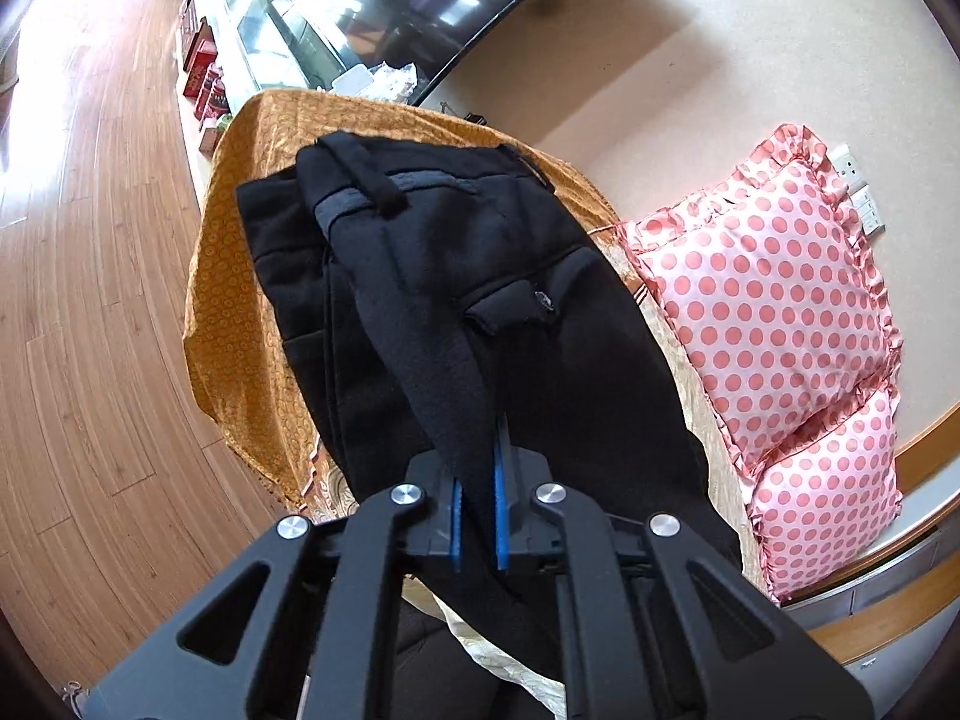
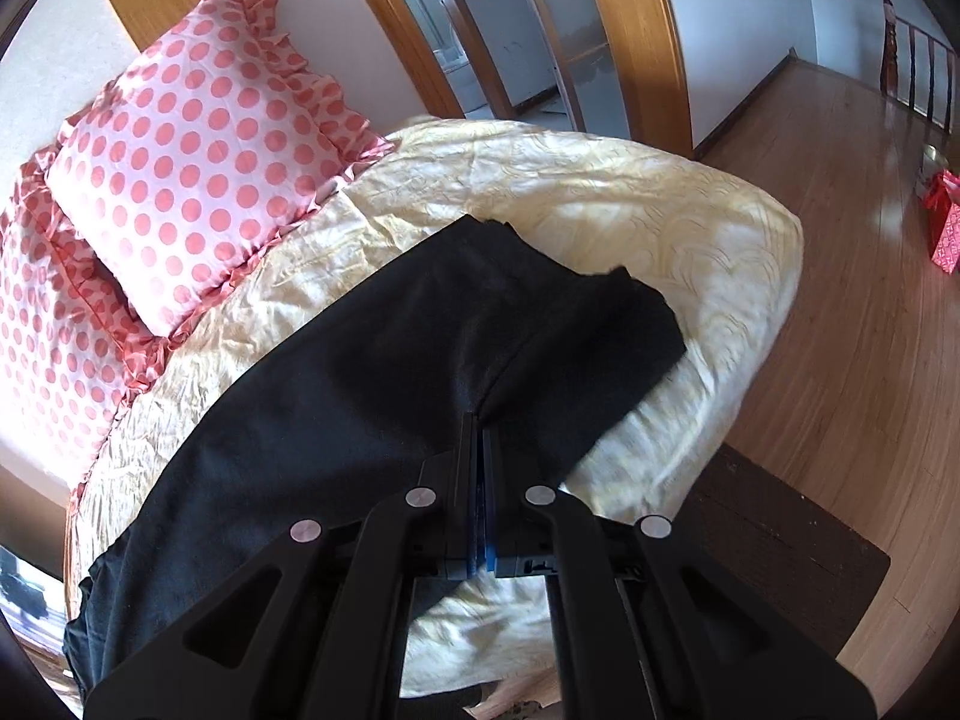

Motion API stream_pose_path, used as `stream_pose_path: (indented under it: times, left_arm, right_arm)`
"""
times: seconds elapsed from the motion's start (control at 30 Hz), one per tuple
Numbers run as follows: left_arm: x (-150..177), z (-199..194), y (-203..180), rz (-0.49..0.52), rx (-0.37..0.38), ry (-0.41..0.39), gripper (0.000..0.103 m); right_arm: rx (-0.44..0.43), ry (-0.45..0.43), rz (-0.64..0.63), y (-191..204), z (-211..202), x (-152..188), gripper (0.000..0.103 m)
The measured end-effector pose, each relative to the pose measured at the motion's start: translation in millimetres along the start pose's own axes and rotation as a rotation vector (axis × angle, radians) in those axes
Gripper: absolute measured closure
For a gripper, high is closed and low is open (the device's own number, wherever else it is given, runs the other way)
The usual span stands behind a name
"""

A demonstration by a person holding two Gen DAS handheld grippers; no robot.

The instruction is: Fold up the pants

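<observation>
Left wrist view: left gripper (image 1: 477,498) pinches a fold of the black pants (image 1: 480,276), waistband end spread over orange cover (image 1: 240,300). Right wrist view: right gripper (image 2: 480,450) jaws clamped on pants fabric, legs lying across cream bedspread (image 2: 660,210). Polka-dot pillows (image 2: 198,168) beside pants.

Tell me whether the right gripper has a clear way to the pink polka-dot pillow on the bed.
Probably not yet. The right gripper is shut on the black pants, so it is occupied. The pink polka-dot pillow itself lies uncovered on the cream bedspread, with nothing between.
</observation>
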State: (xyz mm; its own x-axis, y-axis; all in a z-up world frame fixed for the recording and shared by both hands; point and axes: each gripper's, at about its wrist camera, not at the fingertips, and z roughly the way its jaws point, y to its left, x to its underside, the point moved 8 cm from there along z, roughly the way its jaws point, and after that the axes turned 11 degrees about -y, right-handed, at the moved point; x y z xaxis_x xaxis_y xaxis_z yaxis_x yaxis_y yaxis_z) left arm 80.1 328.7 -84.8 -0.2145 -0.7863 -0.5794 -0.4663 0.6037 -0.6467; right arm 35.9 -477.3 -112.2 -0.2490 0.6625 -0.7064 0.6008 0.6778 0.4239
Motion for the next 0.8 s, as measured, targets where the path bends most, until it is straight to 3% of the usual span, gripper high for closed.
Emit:
stream_pose_path:
  times: [0.17,0.27,0.43,0.53,0.6,0.63,0.7,0.8]
  left_arm:
    - [-9,-7,-14,0.064,-0.002,-0.036,0.096]
    - [-3,-4,-2,0.047,-0.026,-0.013,0.096]
    - [5,-5,8,0.04,-0.048,-0.008,0.09]
    - [3,-7,4,0.063,-0.049,-0.023,0.086]
    - [2,-6,6,0.051,-0.055,-0.022,0.08]
    - [1,-6,8,0.04,-0.059,-0.023,0.073]
    - [-1,-5,13,0.018,-0.068,-0.027,0.067]
    - [-5,-4,16,0.002,-0.077,-0.037,0.067]
  right_arm:
    - [-0.016,-0.044,0.004,-2,-13,-7,0.102]
    - [0.036,0.003,0.012,-14,-3,5,0.102]
    - [0.052,0.044,0.013,-24,4,16,0.1]
    - [0.051,0.05,0.019,-25,-2,12,0.091]
    - [0.07,0.02,0.051,-34,-10,6,0.068]
    - [0.076,0.001,0.071,-38,-13,3,0.063]
    - [0.093,-0.048,0.112,-47,-21,-5,0.06]
    - [0.088,-0.116,0.139,-53,-27,-17,0.06]
